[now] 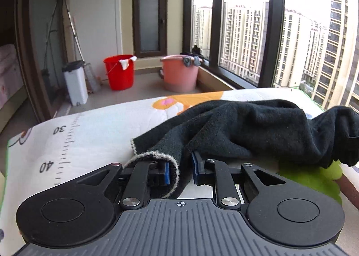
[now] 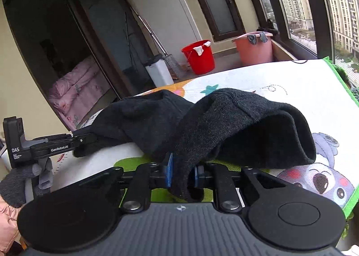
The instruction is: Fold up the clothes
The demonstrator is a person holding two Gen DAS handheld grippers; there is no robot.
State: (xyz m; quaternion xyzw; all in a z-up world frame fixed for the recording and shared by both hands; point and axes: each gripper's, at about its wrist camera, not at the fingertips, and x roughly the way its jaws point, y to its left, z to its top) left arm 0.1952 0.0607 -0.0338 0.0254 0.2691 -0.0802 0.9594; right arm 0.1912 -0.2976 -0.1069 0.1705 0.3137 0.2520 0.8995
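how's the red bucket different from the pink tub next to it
The red bucket is bright red and the smaller of the two; the pink tub is pale pink and wider. The red bucket has a white rag on its rim, while the pink tub has grey cloths draped over its edge. Both stand upright on the balcony floor below the window.

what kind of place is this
Most likely an enclosed balcony or laundry nook of a high-rise flat. Tall windows look out on apartment towers, a red bucket and pink tub stand on the tiled floor, and a bed with pink bedding shows through the doorway.
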